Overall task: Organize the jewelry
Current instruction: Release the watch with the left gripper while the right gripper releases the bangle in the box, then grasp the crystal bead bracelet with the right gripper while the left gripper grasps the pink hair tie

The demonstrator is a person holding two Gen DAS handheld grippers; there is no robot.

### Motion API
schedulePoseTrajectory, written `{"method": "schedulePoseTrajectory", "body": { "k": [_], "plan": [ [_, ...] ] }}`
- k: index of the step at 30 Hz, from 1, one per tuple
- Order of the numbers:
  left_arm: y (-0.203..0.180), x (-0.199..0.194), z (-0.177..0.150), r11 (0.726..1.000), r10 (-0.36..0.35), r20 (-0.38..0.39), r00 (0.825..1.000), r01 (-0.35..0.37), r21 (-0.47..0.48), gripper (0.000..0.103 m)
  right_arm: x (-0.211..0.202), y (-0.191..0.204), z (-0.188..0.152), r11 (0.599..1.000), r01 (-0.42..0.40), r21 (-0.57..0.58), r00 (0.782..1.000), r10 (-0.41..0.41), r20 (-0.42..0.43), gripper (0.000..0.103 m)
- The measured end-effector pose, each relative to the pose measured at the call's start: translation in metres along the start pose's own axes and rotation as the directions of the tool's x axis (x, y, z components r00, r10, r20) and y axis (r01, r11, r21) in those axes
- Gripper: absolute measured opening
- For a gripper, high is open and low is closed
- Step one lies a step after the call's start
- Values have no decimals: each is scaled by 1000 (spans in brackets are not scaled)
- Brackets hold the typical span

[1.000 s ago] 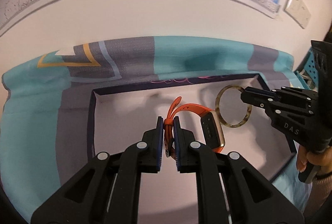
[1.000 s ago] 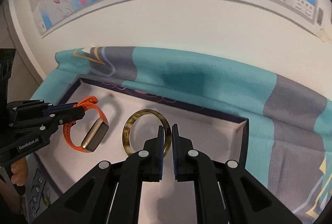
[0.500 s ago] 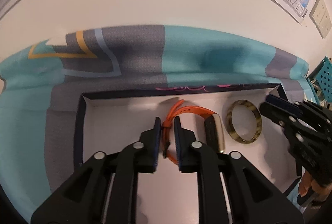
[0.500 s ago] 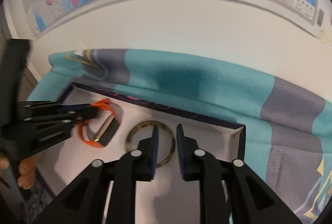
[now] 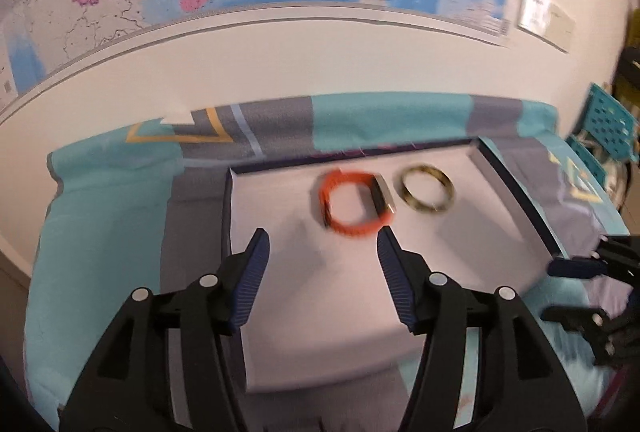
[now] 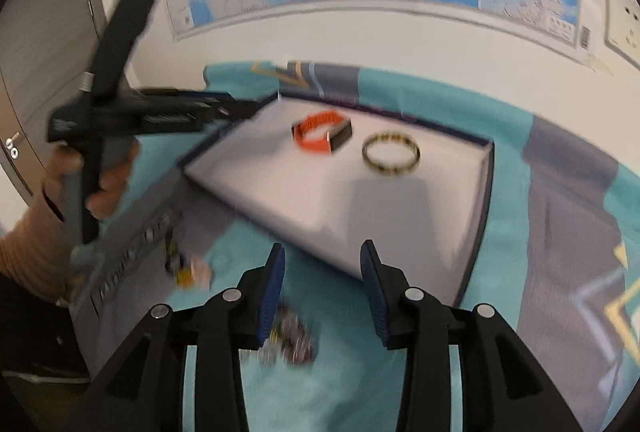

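Both the left gripper (image 5: 320, 246) and the right gripper (image 6: 322, 260) have now released and pulled back with fingers spread, leaving the orange watch (image 5: 354, 204) and the bangle (image 5: 427, 190) lying side by side in the tray (image 5: 280, 272), so these two pieces look placed.

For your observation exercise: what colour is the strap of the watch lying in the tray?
Orange. The watch strap shows best in the left wrist view.

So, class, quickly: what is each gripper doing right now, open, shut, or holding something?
Left gripper: open, holding nothing.
Right gripper: open, holding nothing.
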State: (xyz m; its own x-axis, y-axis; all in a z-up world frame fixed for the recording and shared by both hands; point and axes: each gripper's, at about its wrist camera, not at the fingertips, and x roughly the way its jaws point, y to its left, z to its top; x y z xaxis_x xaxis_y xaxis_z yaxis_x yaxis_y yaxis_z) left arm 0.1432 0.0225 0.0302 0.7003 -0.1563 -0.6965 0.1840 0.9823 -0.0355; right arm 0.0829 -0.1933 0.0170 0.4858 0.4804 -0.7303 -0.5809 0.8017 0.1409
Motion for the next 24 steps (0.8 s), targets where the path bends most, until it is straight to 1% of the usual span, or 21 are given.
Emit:
{"method": "schedulePoseTrajectory", "body": {
  "k": [1,5,9,13,14,15,16,18,19,20,24],
  "plan": [
    [0,-5,-7,1000,-10,1,1000,10,0,56,1,1,-7,1000,-16,4,1000,16,-14,37],
    [-1,-26,-40,999,-42,12,999,42,11,58,3,9,-27,1000,0,8,999,1,-39,37],
    [-8,-39,-66,995,-91,14,996,90,33,58,5,15,-31,1000,-1,8,999,2,-34,37],
    [-16,-50,-83,990,-130,13,991,129,64,58,9,18,-35,1000,-11,11,999,11,-41,35],
    [-19,-52,-88,988,-138,9,990,137,75,58,10,18,-36,1000,-13,15,999,14,-45,33],
    [-22,-53,-92,987,-138,5,990,137,86,58,12,18,-37,1000,-16,18,999,17,-50,28],
    [-23,-52,-94,986,-137,1,991,136,93,58,13,18,-37,1000,-19,20,998,20,-52,27],
    [-27,-52,-99,984,-139,-9,990,139,110,58,13,18,-37,1000,-17,22,999,18,-48,18],
    [-29,-52,-102,983,-140,-12,990,141,118,58,12,18,-37,1000,-13,20,999,14,-44,16],
    [-30,-52,-104,981,-146,-15,989,146,124,58,11,18,-37,1000,-4,20,999,5,-41,8],
    [-37,-53,-110,974,-161,-32,986,164,155,58,6,20,-38,1000,9,15,1000,-9,-30,8]
  ]
}}
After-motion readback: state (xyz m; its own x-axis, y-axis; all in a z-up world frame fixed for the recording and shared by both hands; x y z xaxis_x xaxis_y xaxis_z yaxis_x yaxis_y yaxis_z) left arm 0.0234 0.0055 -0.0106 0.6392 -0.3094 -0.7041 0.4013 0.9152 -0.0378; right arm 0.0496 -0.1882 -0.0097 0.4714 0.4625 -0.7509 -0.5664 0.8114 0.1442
